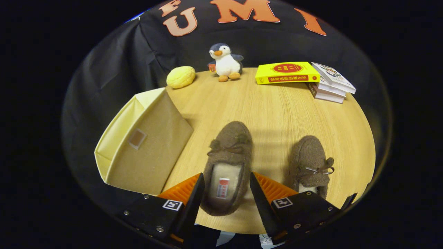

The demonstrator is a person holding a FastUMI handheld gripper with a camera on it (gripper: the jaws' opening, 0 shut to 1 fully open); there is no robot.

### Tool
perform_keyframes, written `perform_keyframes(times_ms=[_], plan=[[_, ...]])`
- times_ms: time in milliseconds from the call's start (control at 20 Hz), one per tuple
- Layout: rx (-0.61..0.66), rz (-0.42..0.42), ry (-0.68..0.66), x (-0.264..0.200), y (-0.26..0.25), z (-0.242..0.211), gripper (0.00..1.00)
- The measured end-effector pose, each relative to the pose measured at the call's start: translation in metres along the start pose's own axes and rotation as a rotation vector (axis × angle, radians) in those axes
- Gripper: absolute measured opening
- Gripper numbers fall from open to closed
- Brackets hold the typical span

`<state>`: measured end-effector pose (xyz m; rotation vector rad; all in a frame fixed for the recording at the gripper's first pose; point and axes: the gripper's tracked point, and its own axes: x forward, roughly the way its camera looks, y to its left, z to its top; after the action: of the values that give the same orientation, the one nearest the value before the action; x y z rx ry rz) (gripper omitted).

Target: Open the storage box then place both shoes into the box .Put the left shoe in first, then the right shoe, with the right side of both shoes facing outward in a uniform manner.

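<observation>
- The claw (225, 188) stands wide open, its two fingers set either side of the heel end of a brown fuzzy slipper (226, 166); whether either finger touches the slipper's sides I cannot tell, and nothing is gripped.
- That slipper lies on the round wooden desk (277, 110) with its toe pointing away from the claw, a small bow across the top, a pale fleecy lining and a label on the insole.
- The second slipper (311, 164), same brown pile with a bow, lies just to the right, near the desk's right edge; its heel end is hidden behind the right finger.
- The storage box (145, 145), beige fabric with a pale yellow lining and a small label pocket on its side, sits at the desk's left edge; its inside is hard to make out from this angle.
- Along the far edge of the desk: a yellow bun-shaped toy (181, 76), a plush penguin (225, 62), a yellow book (286, 72) and a stack of books (330, 84).
</observation>
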<state>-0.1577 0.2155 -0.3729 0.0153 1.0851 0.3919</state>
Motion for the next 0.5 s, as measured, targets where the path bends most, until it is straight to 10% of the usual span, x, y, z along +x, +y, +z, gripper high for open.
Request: perform_keyframes(times_ms=[500], plan=[[0.101, -0.03, 0.088, 0.057, -0.015, -0.005, 0.47]])
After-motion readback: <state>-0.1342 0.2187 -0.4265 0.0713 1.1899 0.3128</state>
